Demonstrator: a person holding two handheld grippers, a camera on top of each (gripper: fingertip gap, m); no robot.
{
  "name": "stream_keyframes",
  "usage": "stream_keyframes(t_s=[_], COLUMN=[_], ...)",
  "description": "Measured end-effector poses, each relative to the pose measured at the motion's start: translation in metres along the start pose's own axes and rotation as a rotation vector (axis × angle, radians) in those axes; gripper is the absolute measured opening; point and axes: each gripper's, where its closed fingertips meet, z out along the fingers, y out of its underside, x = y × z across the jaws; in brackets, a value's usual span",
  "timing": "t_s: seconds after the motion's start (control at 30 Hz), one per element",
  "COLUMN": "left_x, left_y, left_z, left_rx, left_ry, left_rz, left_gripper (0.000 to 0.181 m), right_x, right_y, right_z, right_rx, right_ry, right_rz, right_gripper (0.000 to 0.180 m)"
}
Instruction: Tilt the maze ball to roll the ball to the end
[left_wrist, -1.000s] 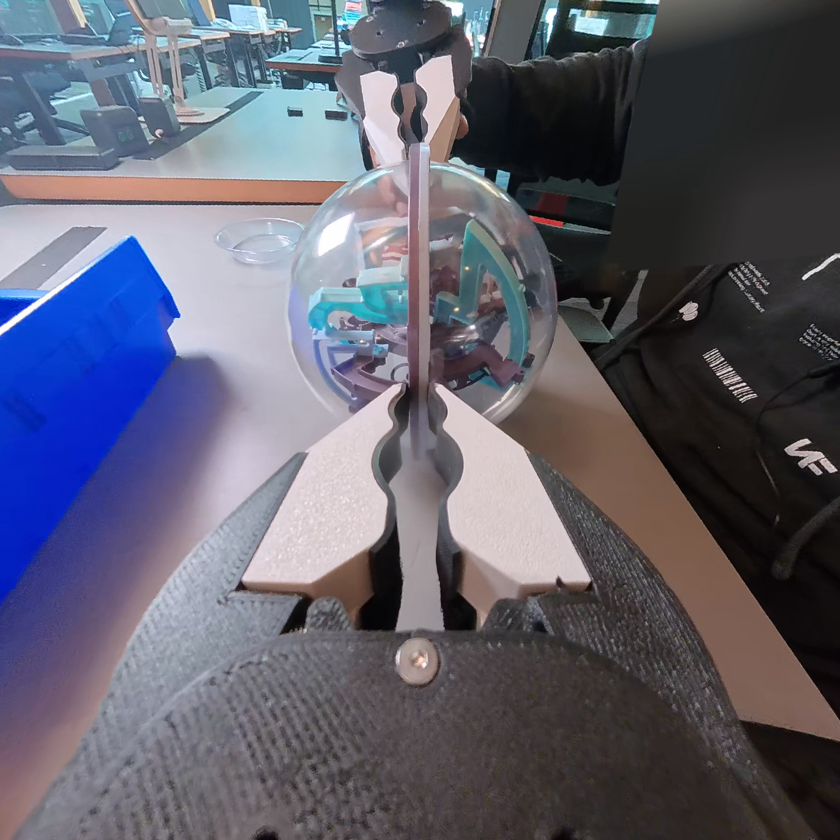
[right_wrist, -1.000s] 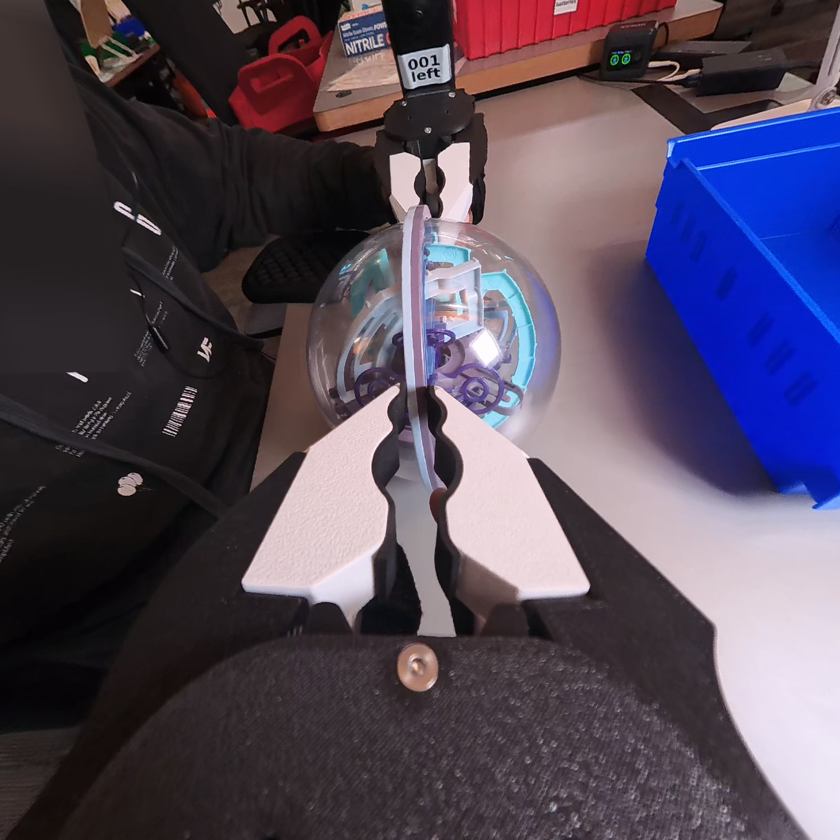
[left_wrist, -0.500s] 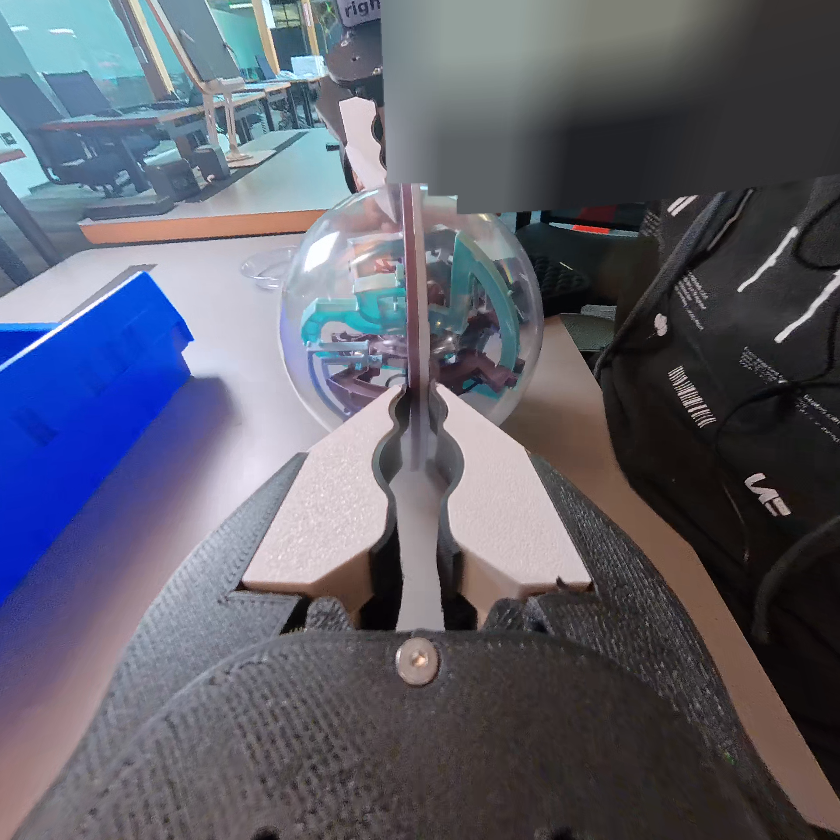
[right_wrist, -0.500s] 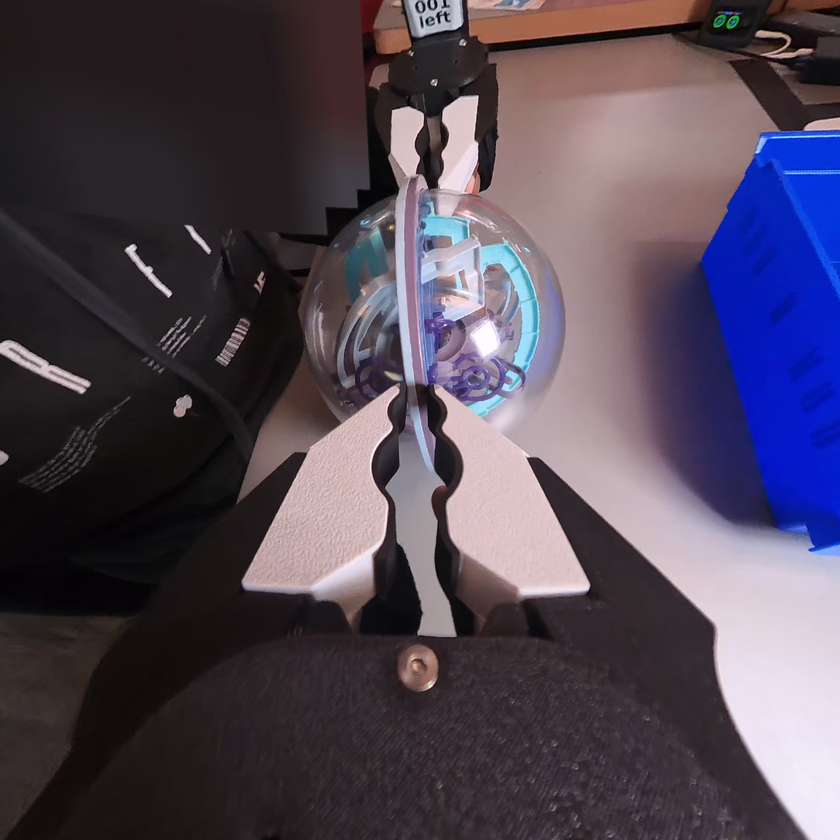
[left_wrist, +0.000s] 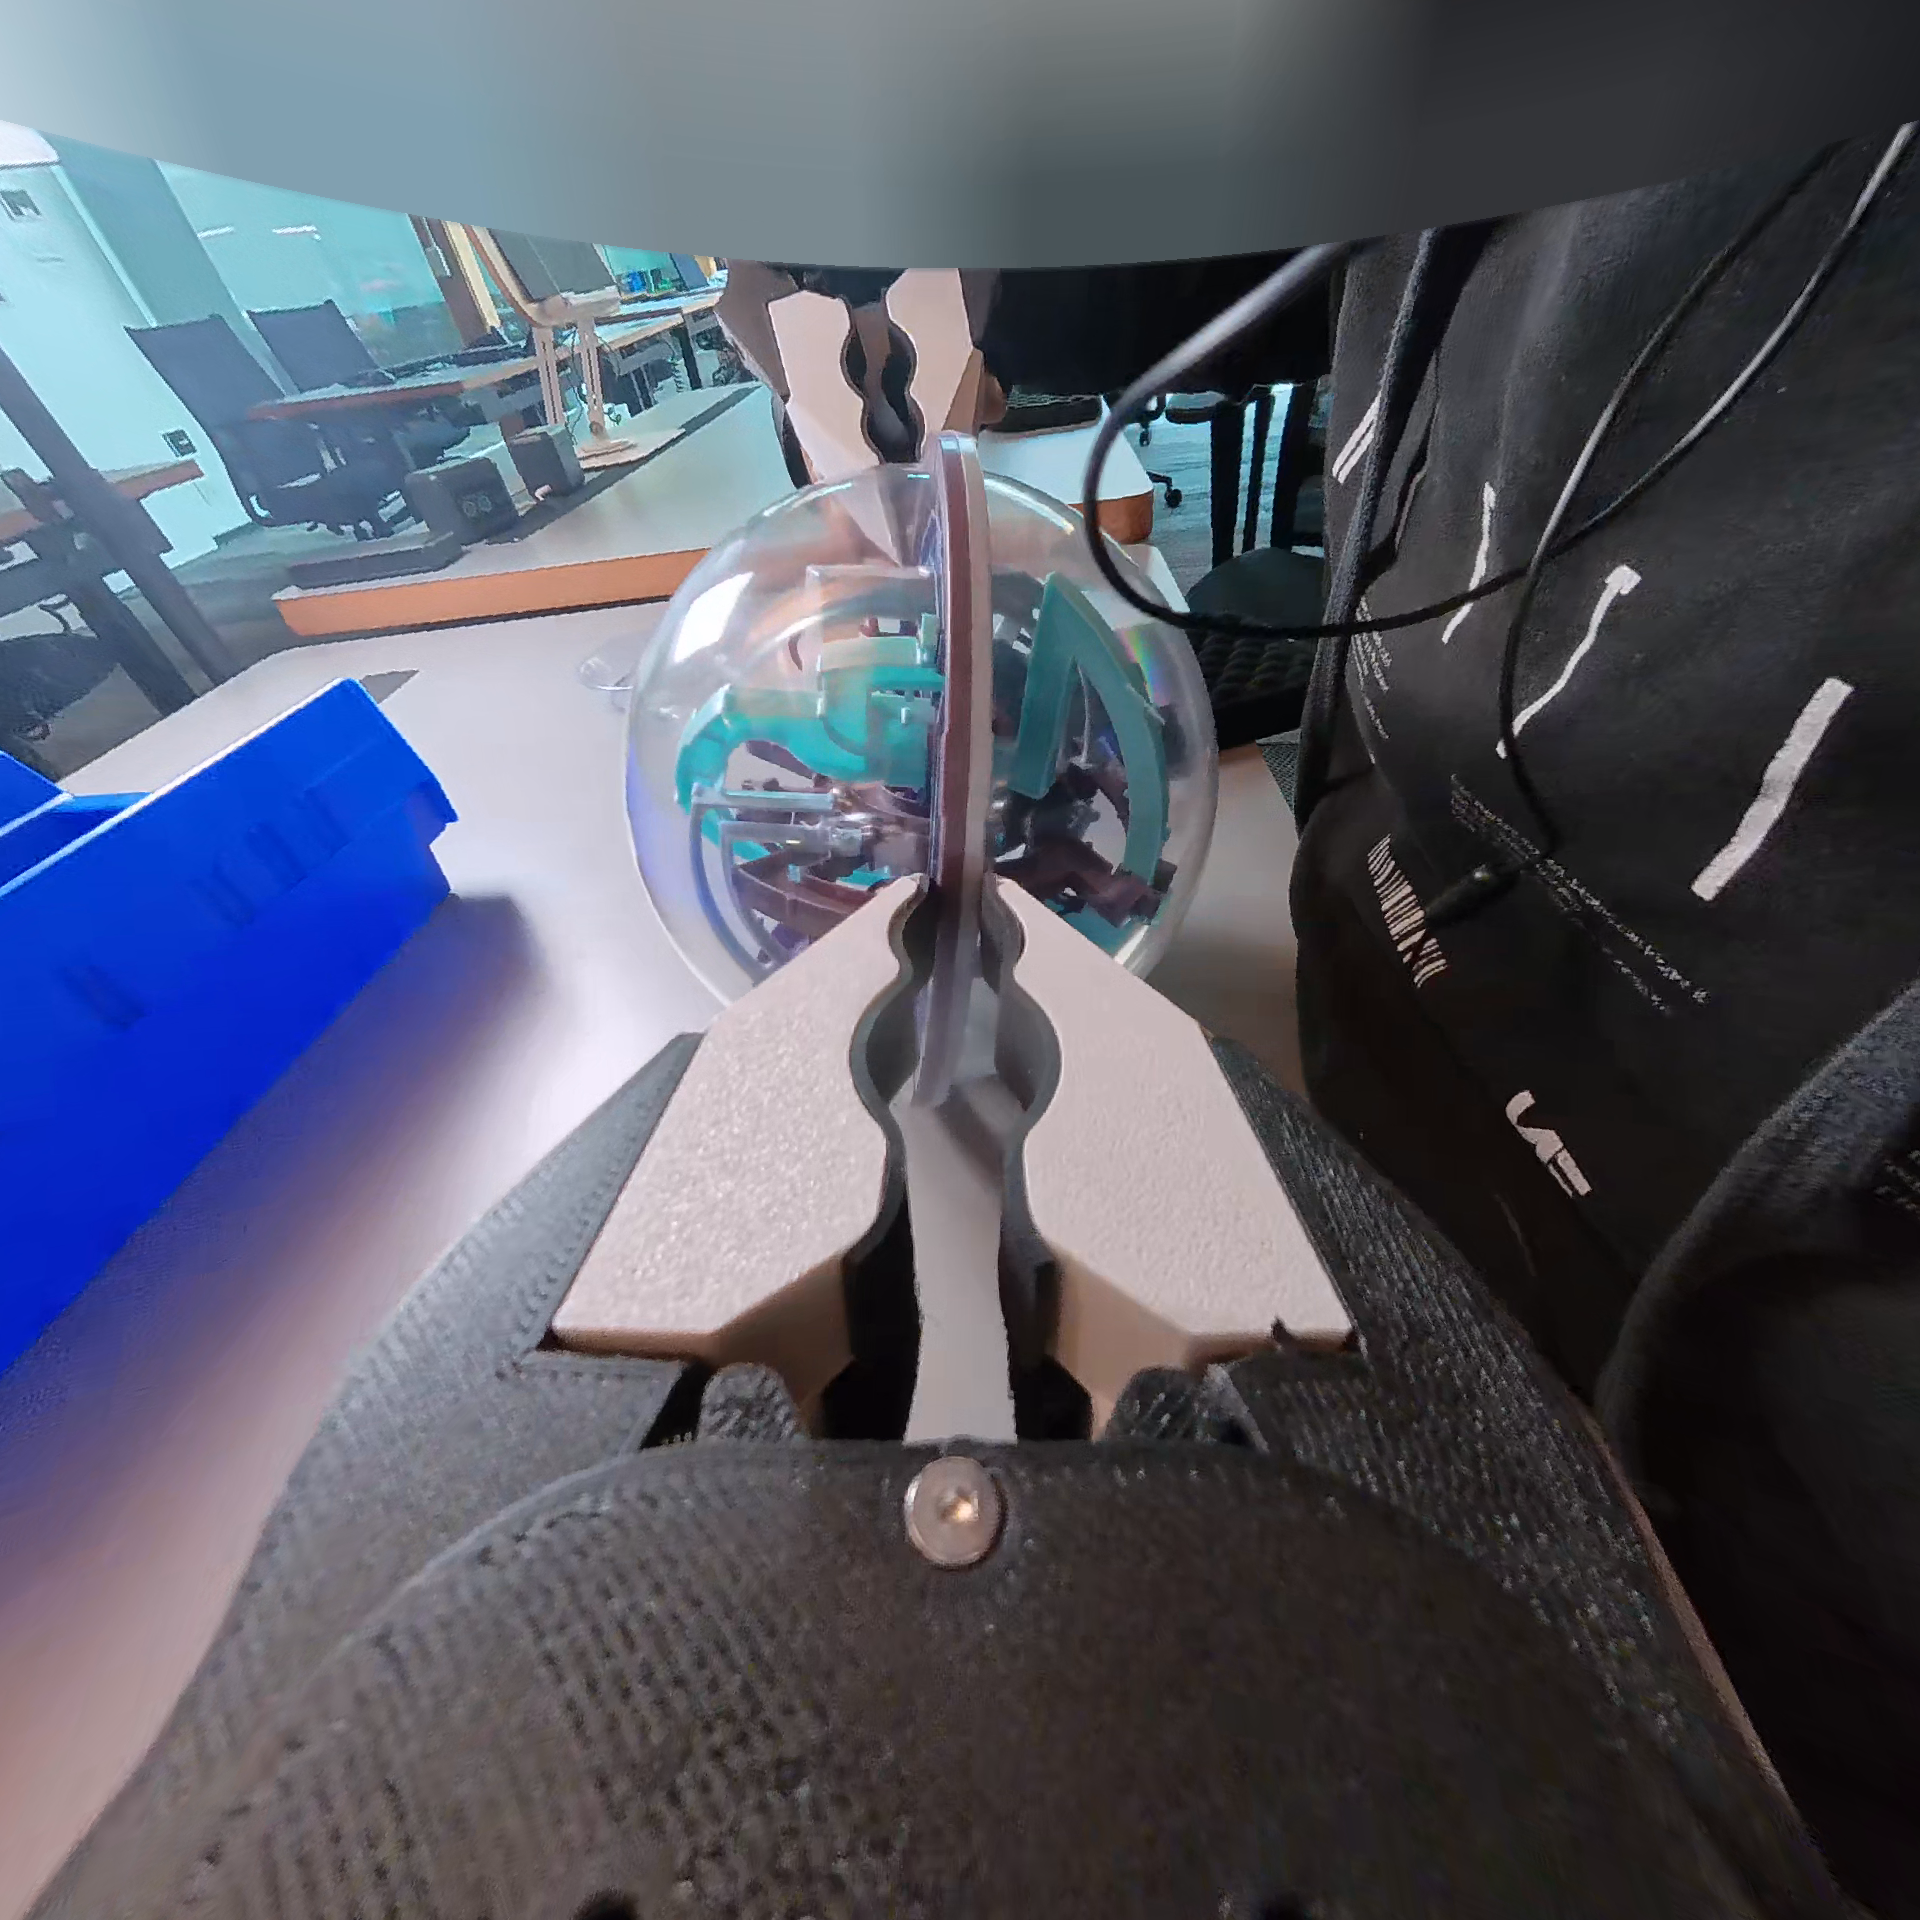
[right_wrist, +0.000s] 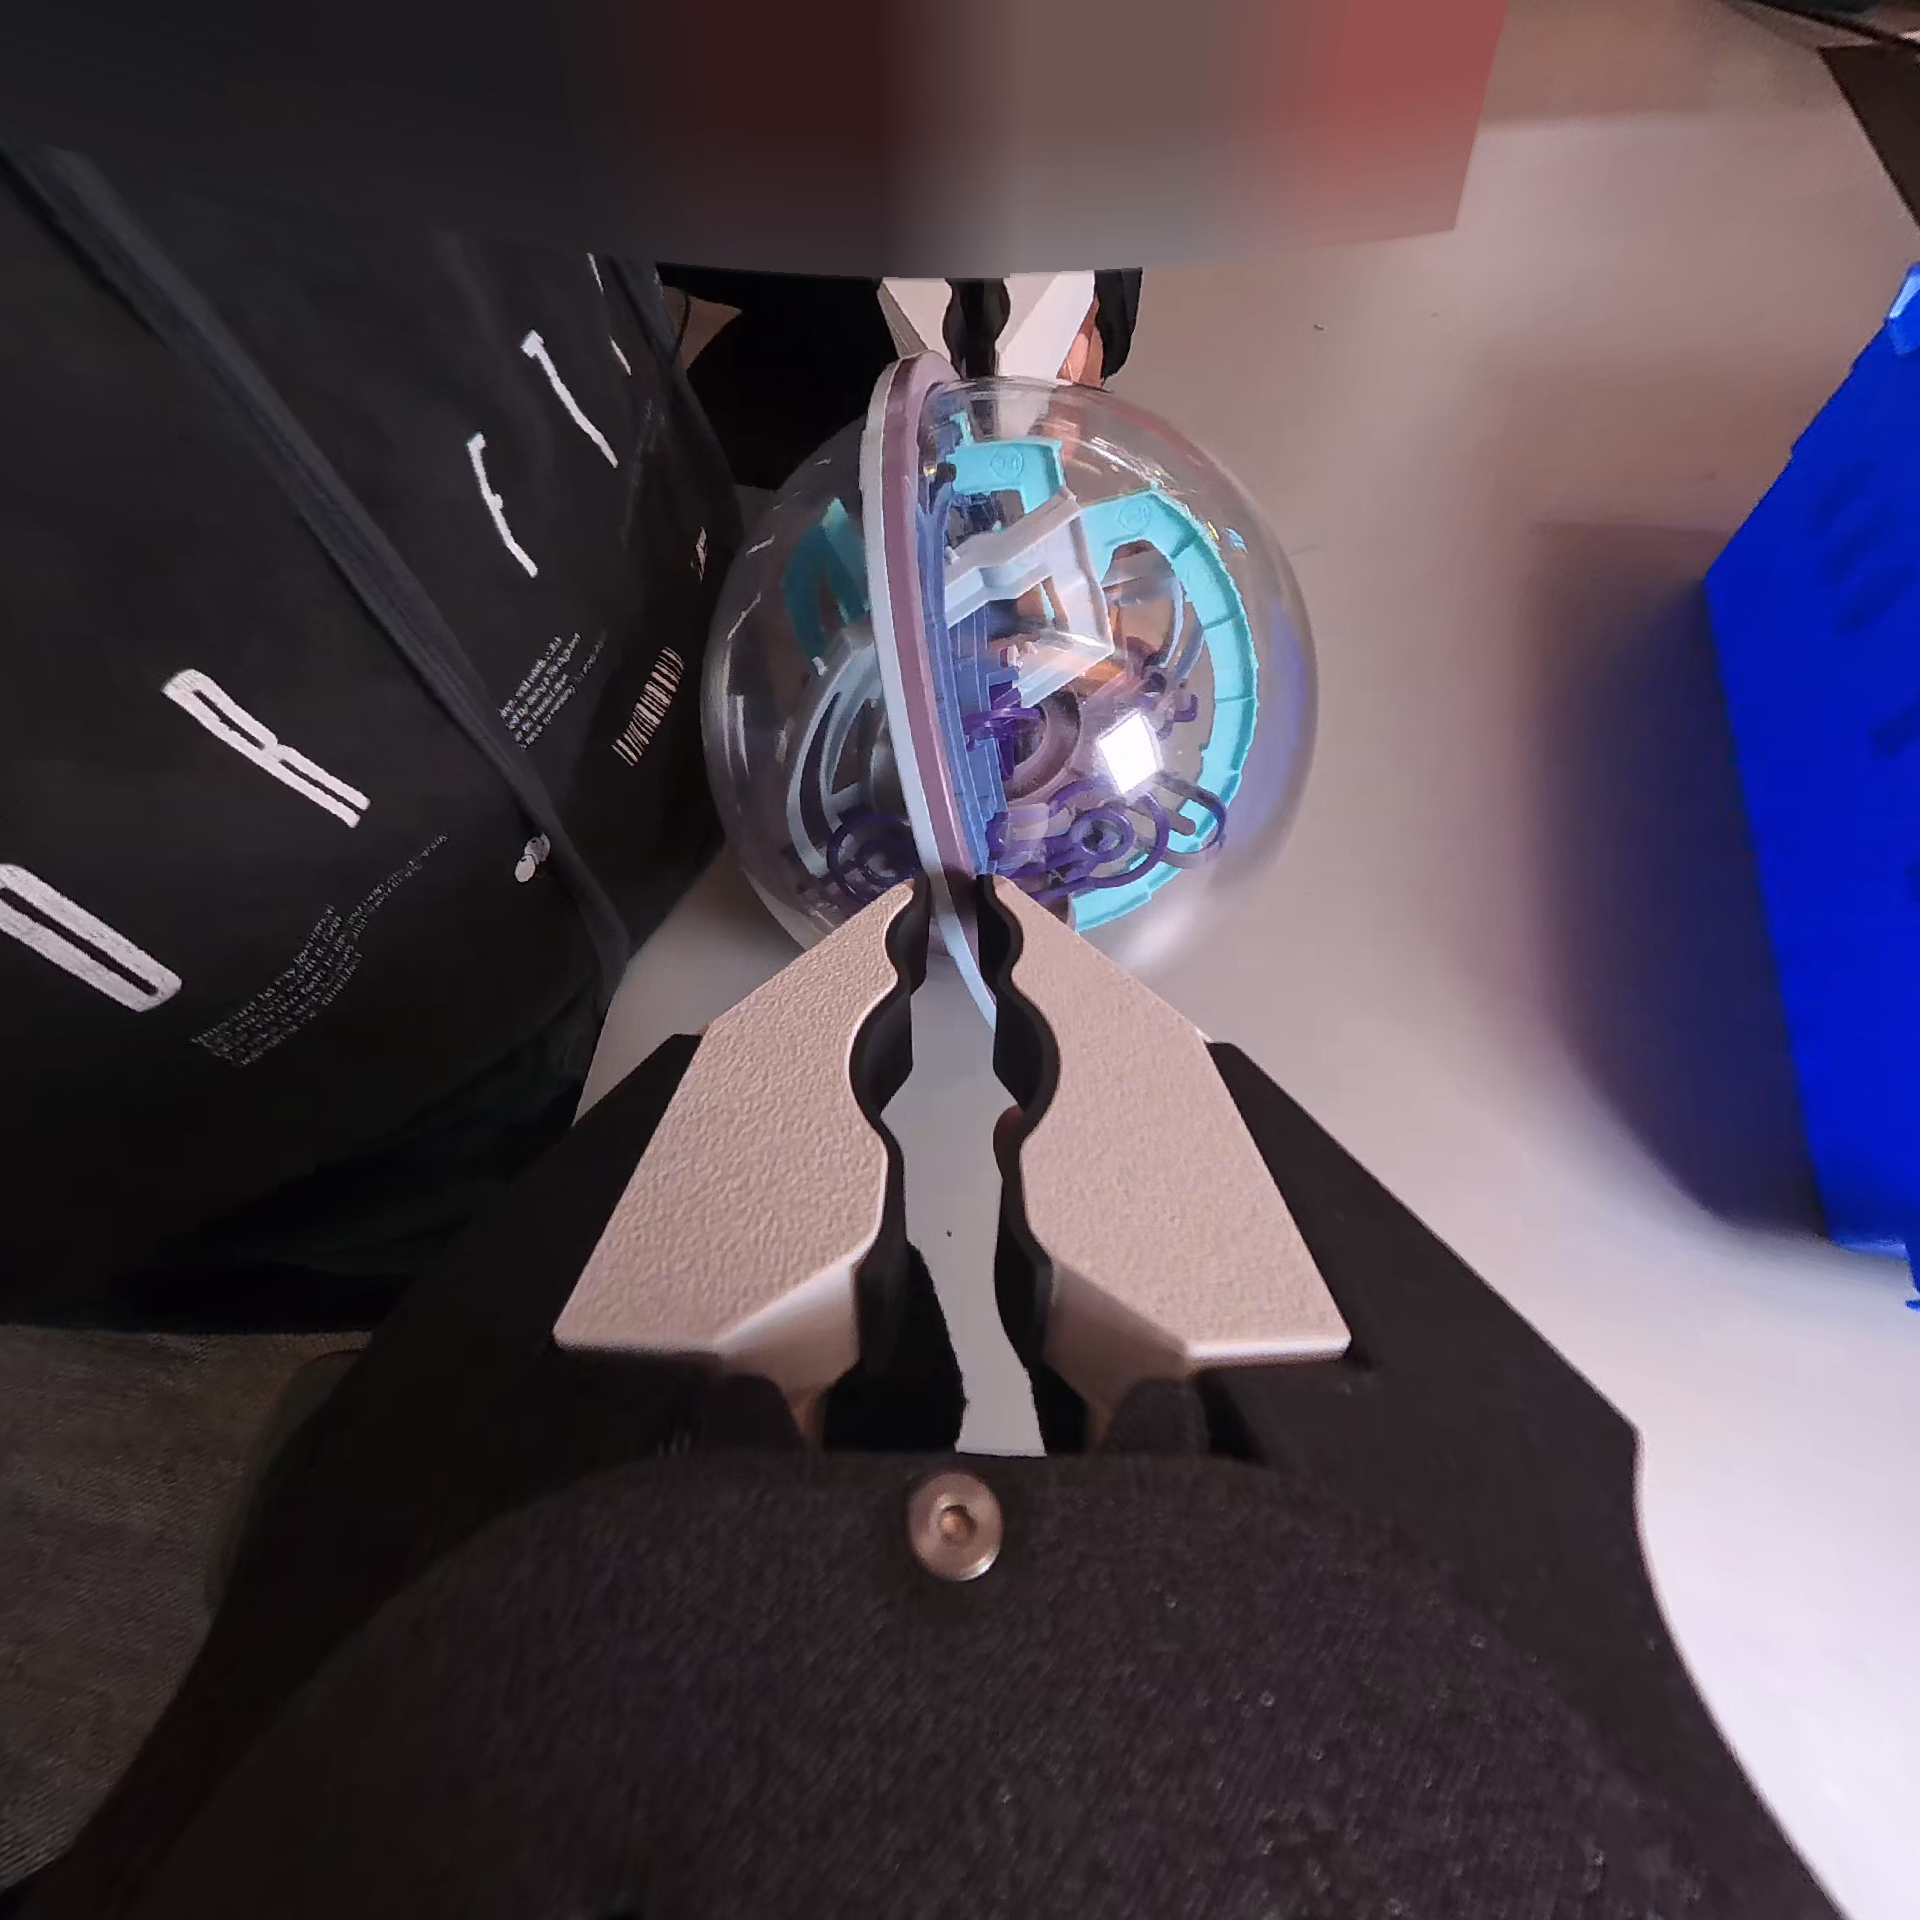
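The maze ball (left_wrist: 810, 727) is a clear sphere with teal and purple tracks inside and a flat purple rim around its middle. It is held above the table between both grippers. My left gripper (left_wrist: 961, 894) is shut on the near part of the rim. In the right wrist view the maze ball (right_wrist: 1122, 644) fills the centre, and my right gripper (right_wrist: 951, 888) is shut on the rim on the opposite side. Each gripper also shows beyond the ball in the other's view: the right gripper (left_wrist: 883, 416) and the left gripper (right_wrist: 977, 332). The rim leans a little. I cannot make out the small ball inside.
A blue bin (left_wrist: 187, 914) stands on the grey table (left_wrist: 499, 727), to the left in the left wrist view and at the right edge in the right wrist view (right_wrist: 1829, 831). A person in a black top (left_wrist: 1610, 779) with a thin black cable stands close beside the ball.
Both grippers have swung with the ball toward the person, whose black top now fills more of each view. The rim has tilted from upright to leaning. Both grips hold.
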Motion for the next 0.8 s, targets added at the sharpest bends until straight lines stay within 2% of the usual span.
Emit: stream_keyframes(t_s=[0.37,0.8], left_x=[-0.008,-0.010], left_y=[-0.004,-0.008], left_z=[0.003,0.001], left_rx=[0.008,0.017], left_ry=[-0.020,-0.013], left_rz=[-0.132,-0.165], left_gripper=[0.006,0.006], right_x=[0.010,0.012], right_y=[0.003,0.002], right_z=[-0.004,-0.002], right_rx=[0.041,0.082], right_ry=[-0.034,-0.049], right_rz=[0.053,0.072], right_gripper=[0.007,0.007])
